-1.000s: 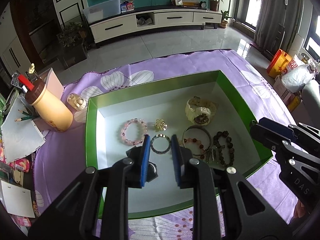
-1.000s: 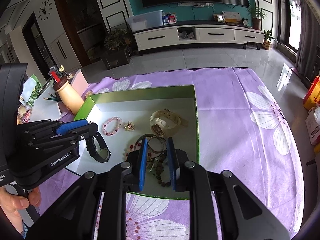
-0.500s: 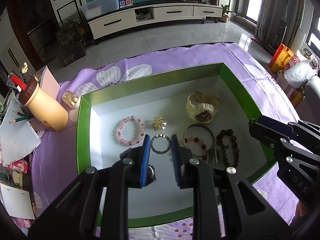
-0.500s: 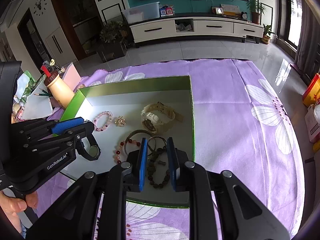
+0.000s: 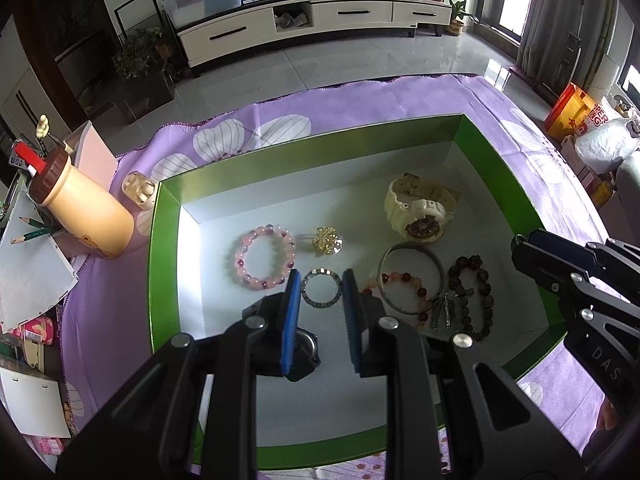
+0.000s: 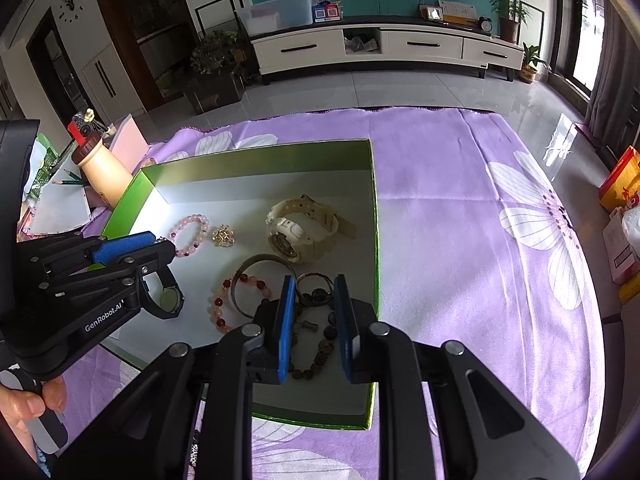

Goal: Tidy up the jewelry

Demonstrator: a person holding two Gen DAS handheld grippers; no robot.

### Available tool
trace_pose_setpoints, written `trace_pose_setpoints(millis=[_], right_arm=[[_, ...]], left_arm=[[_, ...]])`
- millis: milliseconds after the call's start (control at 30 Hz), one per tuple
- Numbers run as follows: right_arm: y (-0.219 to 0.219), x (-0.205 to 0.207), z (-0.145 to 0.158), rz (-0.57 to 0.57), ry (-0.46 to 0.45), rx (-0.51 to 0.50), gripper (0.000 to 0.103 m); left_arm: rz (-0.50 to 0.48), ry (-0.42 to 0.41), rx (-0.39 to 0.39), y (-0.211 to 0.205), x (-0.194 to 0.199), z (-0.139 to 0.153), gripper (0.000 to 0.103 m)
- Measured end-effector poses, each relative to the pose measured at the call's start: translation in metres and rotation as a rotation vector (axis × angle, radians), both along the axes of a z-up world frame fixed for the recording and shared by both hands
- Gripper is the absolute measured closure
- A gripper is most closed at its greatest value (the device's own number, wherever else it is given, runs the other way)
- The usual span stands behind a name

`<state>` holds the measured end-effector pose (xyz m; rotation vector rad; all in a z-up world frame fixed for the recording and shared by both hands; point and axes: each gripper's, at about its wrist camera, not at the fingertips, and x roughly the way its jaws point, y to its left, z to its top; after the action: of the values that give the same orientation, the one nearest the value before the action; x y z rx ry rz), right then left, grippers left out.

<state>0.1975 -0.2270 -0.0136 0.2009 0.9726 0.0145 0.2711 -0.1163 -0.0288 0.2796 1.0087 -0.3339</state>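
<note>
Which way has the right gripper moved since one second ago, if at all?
Yes. The right gripper has come down toward the green box: in its own view the box looks larger and its far wall sits higher.

Box (image 5: 160, 264) sits on cloth (image 6: 460, 168). Inside: watch (image 5: 418, 210) at the back right, charm (image 5: 327, 241) left of it, bead bracelet (image 5: 265, 257) further left, ring (image 5: 321, 289) in front of charm, bangle (image 5: 412, 276) and dark beads (image 5: 472, 296) front right. Bottle (image 5: 82, 208) left of box.
</note>
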Motion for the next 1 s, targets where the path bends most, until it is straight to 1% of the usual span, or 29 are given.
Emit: trace_pose_setpoints(millis=[1000], right_arm=[[0.0029,0.0062,-0.0010,-0.001,0.014,-0.022,0.084]], left_arm=[[-0.002,0.015,0.032,-0.0018,0.0054,-0.0041,0.082]])
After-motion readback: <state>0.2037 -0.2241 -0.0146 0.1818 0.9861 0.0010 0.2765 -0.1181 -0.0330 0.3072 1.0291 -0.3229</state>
